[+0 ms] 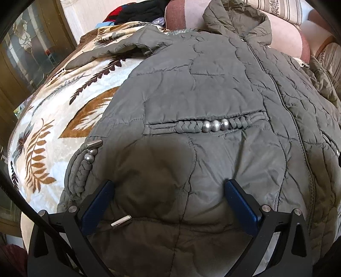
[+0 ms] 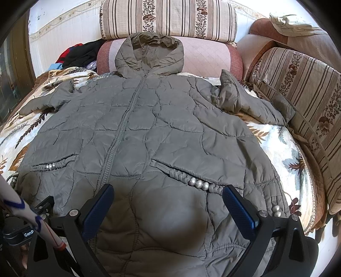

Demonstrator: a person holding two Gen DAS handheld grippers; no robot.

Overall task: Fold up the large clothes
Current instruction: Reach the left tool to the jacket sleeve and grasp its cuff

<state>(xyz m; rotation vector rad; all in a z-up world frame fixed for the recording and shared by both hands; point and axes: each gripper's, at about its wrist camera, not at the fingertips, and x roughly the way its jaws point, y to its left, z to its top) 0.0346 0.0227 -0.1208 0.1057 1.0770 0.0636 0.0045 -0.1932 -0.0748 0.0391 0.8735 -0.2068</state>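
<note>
A large grey-green quilted hooded jacket [image 2: 162,119] lies front up and zipped on a leaf-print blanket [image 2: 283,153], hood [image 2: 151,53] against the far cushions, both sleeves spread out. It has braided pocket trims with silver beads [image 2: 199,182]. It also fills the left wrist view [image 1: 213,89]. My left gripper [image 1: 169,187] is open above the jacket's lower left part, near the hem. My right gripper [image 2: 167,191] is open above the lower right front, just below the right pocket. Neither holds anything.
Striped floral cushions [image 2: 170,19] and a pink bolster [image 2: 204,57] line the back and right side [image 2: 302,100]. A pile of dark and red clothes [image 2: 81,53] lies at the back left. A dark wooden cabinet [image 1: 32,53] stands at left.
</note>
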